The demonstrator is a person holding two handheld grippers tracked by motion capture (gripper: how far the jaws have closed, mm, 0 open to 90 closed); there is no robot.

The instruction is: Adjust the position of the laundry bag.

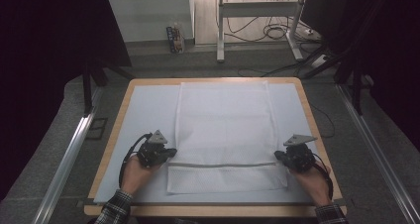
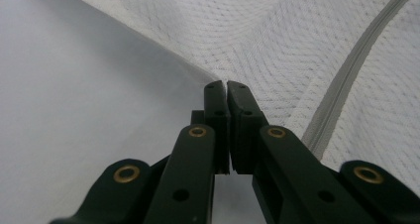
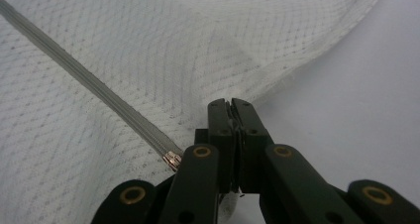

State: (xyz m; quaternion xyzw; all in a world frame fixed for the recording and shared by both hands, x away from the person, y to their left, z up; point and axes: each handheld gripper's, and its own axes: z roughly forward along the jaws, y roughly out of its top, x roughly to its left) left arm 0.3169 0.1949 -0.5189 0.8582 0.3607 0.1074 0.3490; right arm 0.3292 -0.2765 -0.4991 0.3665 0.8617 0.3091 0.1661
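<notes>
Near the person's edge of the surface (image 1: 302, 105), the left gripper (image 1: 168, 152) and right gripper (image 1: 280, 155) each clamp closed jaws on a side edge of the white mesh laundry bag (image 1: 223, 130), by its grey zipper (image 1: 223, 164); the bag lies flat, stretching toward the far edge.

Plaid flannel sleeves at both wrists, black left gripper (image 1: 171, 152) and right gripper (image 1: 278, 156) each topped by a grey three-cornered plate and trailing a looped black cable, with matte black fingers (image 2: 217, 105) carrying brass-ringed screw holes.
</notes>
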